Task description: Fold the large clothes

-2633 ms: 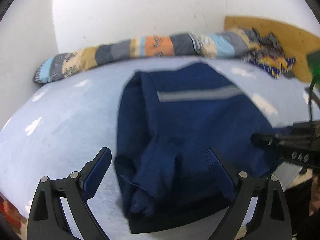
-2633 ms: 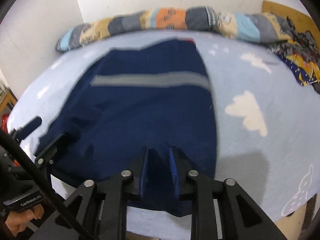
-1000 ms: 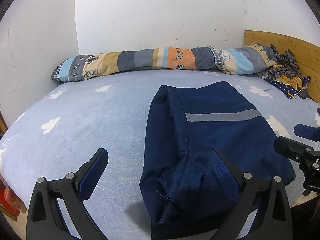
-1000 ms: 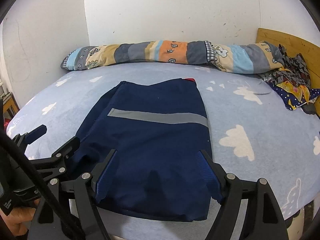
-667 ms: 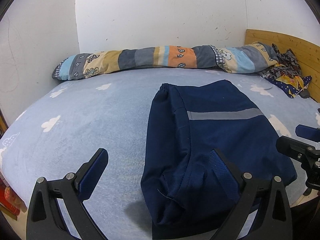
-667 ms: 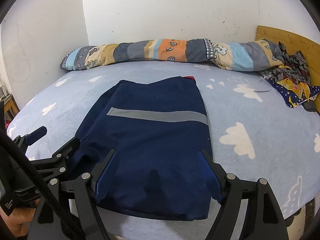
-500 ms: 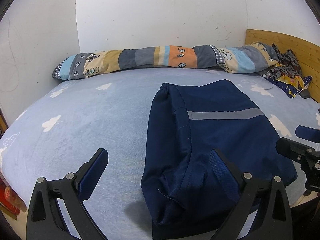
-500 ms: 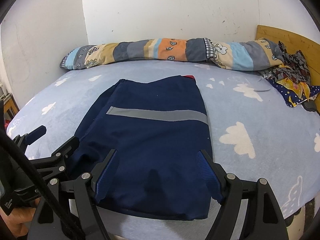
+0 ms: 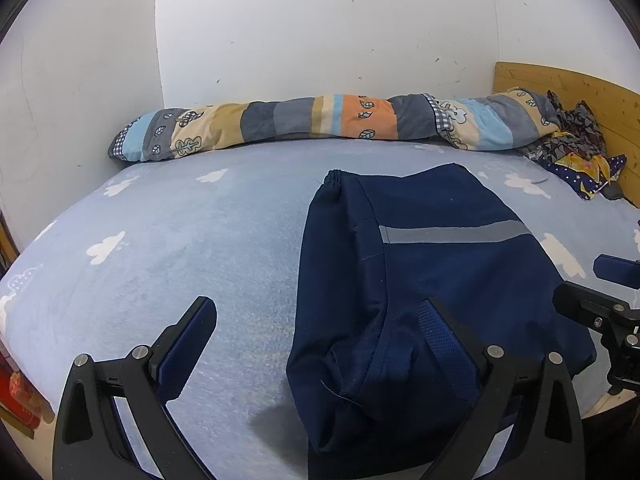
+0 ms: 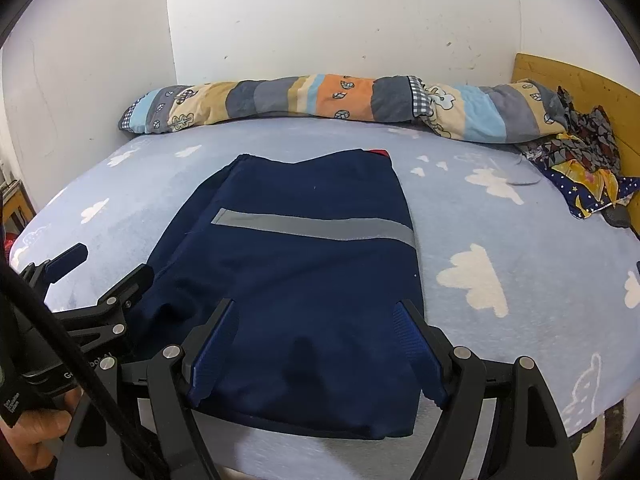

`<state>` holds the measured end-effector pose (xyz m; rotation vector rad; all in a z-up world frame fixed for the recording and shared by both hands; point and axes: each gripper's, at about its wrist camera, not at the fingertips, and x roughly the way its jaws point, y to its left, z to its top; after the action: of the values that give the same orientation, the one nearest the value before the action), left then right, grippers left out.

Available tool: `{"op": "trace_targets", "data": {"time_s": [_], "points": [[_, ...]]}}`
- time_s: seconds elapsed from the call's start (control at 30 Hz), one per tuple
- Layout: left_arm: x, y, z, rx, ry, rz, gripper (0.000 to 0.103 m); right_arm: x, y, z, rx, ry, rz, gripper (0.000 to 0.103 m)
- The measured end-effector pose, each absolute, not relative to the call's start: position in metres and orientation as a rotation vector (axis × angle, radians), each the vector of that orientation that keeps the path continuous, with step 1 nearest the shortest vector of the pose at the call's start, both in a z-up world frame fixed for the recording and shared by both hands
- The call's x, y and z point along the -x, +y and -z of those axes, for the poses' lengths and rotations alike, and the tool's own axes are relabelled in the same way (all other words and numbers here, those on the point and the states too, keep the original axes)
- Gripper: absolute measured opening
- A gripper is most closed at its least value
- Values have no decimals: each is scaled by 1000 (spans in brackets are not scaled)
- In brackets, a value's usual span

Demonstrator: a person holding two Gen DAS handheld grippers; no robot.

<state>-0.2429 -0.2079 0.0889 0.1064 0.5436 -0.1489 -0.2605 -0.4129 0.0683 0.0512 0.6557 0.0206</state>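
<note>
Released since earlier, folded navy garment (image 10: 304, 280) lies beyond both grippers' spread jaws (touching neither).

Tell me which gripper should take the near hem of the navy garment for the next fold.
Right, probably. The right gripper hangs with open jaws straddling the middle of the navy garment at its near hem. The left gripper is also open, but sits off the garment's left edge, one finger over bare bedsheet.
</note>
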Motion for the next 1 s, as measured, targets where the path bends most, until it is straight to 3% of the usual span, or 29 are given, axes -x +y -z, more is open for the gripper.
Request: {"op": "trace_targets", "data": {"time_s": [1.0], "points": [[255, -204, -171, -217, 324, -64, 103, 261, -418, -70, -29, 654, 45, 87]]}}
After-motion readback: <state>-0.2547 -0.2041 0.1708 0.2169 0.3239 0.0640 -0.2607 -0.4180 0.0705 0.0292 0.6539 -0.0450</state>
